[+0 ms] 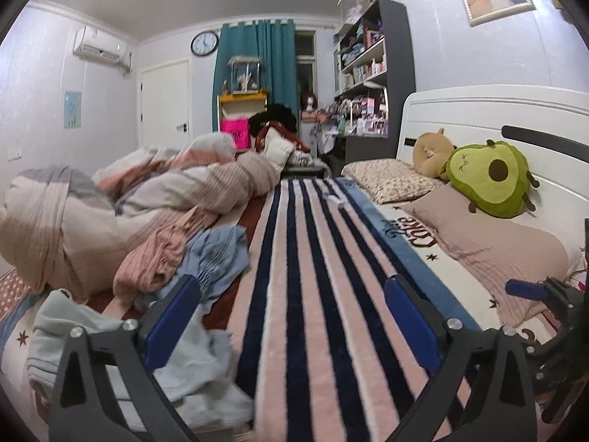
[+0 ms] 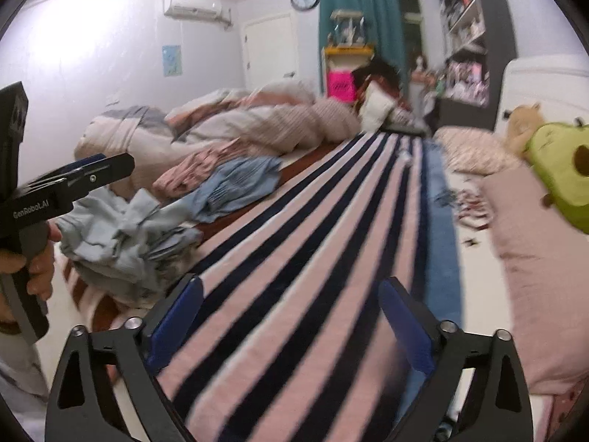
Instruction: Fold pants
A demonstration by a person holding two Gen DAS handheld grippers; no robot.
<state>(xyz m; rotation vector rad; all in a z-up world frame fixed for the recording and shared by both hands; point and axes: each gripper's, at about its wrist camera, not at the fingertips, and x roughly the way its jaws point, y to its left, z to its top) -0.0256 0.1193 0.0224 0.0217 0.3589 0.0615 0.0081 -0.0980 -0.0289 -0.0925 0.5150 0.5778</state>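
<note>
Both hand-held grippers spread wide over long pink, white and navy striped fleece pants (image 1: 316, 276) laid flat along the bed.

Left hand-held gripper (image 1: 292, 316) at bottom centre of the left wrist view, blue pads apart, nothing clamped, striped cloth showing in the gap. Right hand-held gripper (image 2: 291, 316) likewise apart and empty in the right wrist view, above the same pants running from bottom centre up toward the middle. Left of the pants, a crumpled pale blue garment (image 2: 125, 239), a gathered light blue piece (image 2: 235, 184) and a rumpled pink striped garment (image 1: 154, 258). Behind these, a heaped striped duvet (image 1: 121, 199). At right, a dusty pink pillow (image 1: 489, 235) with a green avocado plush toy (image 1: 489, 180) against the white headboard (image 1: 478, 118).
</note>
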